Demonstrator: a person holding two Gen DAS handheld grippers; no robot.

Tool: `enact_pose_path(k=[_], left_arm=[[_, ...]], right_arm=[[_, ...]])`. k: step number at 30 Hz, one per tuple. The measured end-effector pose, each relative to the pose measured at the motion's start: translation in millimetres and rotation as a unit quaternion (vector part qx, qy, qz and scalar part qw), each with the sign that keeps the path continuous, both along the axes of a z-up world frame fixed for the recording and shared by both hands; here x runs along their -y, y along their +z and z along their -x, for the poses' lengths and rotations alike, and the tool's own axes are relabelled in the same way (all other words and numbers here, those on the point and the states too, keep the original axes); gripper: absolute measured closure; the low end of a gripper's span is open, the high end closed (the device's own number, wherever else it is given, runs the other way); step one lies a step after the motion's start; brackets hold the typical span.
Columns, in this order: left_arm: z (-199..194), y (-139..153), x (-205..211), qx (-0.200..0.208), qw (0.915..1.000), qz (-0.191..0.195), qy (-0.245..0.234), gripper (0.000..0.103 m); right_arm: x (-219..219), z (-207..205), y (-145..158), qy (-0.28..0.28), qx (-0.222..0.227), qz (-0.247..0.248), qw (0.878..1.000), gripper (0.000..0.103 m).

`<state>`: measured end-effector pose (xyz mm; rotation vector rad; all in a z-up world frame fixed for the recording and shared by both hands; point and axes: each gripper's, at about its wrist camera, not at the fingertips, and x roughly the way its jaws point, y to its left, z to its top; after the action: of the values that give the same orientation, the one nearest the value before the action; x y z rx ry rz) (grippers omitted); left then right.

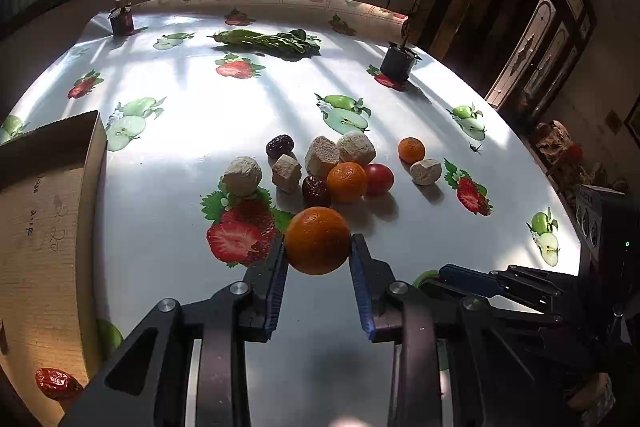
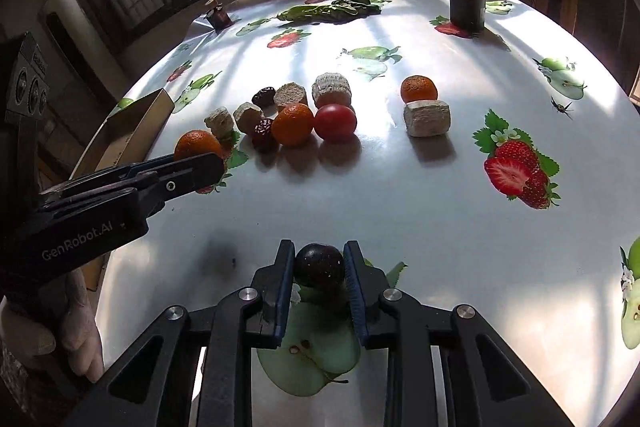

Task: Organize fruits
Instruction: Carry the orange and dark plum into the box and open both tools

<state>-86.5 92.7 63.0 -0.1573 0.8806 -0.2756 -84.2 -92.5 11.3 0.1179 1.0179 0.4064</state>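
Left wrist view, lower centre: left gripper (image 1: 318,251) fingers clamp the firm, smooth orange (image 1: 318,241) at its widest; right gripper (image 2: 319,269) pinches a dark plum (image 2: 319,264).

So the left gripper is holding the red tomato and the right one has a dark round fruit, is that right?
Not quite. The left gripper holds an orange, not the tomato, which sits on the table in the right wrist view. The right gripper does hold the dark round fruit.
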Motion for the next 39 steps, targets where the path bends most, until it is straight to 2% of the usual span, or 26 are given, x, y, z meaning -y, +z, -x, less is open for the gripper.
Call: enact_pose_path(k=[2,4,12,13,14,15,21,24,27,32,35,39], left_arm=[[13,10,-19,0.012,0.9998,0.009,0.014,0.073],[26,15,-38,0.023,0.9991,0.017,0.032,0.073],[52,14,-103,0.027,0.9936,0.041,0.102,0.073],[54,14,-113,0.027,0.9927,0.043,0.109,0.073],[56,14,-121,0.026,0.9920,0.044,0.115,0.073],[59,14,-130,0.026,0.9911,0.042,0.124,0.073],[68,2,-192,0.003,0.9809,0.011,0.194,0.073],[70,-10,-219,-0.018,0.9732,-0.001,0.229,0.073],[70,-19,-237,-0.031,0.9675,-0.018,0.250,0.073],[73,-24,-246,-0.035,0.9643,-0.053,0.257,0.073],[73,-24,-250,-0.031,0.9637,-0.055,0.259,0.073],[75,-22,-257,-0.029,0.9601,-0.058,0.272,0.072]], right_arm=[[1,0,-6,-0.005,-0.012,0.001,1.000,0.061],[1,5,-6,-0.005,-0.002,0.008,1.000,0.056],[-16,8,-4,-0.009,0.017,0.065,0.998,0.055],[-19,8,-4,-0.009,0.020,0.074,0.997,0.057],[-21,8,-4,-0.008,0.022,0.080,0.997,0.071],[-24,7,-3,-0.007,0.023,0.088,0.996,0.077],[-44,10,20,0.010,0.052,0.076,0.996,0.077],[-72,13,36,0.041,0.064,0.054,0.996,0.077],[-119,17,49,0.095,0.070,0.026,0.993,0.077],[-204,21,53,0.184,0.052,-0.017,0.981,0.076],[-251,25,46,0.223,0.056,-0.005,0.973,0.076],[-292,24,29,0.249,0.045,0.016,0.967,0.076]])
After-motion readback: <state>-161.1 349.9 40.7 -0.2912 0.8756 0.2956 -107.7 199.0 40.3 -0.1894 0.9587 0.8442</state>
